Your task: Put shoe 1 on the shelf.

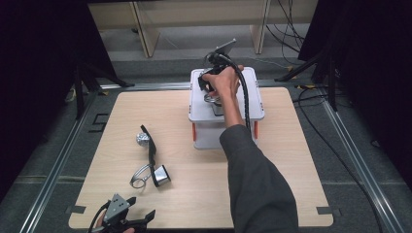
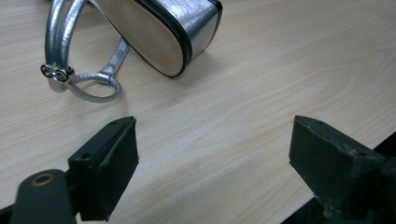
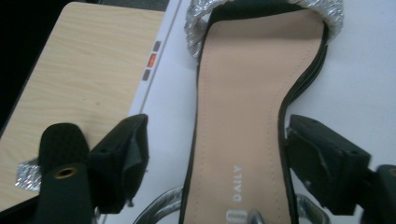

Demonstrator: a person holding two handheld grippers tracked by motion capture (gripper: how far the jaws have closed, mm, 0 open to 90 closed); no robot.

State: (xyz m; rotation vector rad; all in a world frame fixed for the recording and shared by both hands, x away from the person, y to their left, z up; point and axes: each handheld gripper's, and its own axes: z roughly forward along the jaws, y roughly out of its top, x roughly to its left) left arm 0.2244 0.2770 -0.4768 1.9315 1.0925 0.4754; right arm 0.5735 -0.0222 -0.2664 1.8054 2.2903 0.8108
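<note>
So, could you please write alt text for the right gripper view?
A sandal with a tan insole and silver toe strap lies on a white box lid, between the open black jaws of the right gripper. The wooden table shows at upper left.

One silver-strapped, black-edged sandal (image 3: 243, 116) lies flat between the right gripper's (image 3: 215, 158) spread jaws; its twin (image 2: 159, 32) rests tipped just beyond the left gripper's (image 2: 212, 154).

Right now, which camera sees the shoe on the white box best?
The right gripper view: the sandal lies close between open jaws, insole and "DAILY" print showing. In the high view the hand mostly covers it on the white box.
</note>
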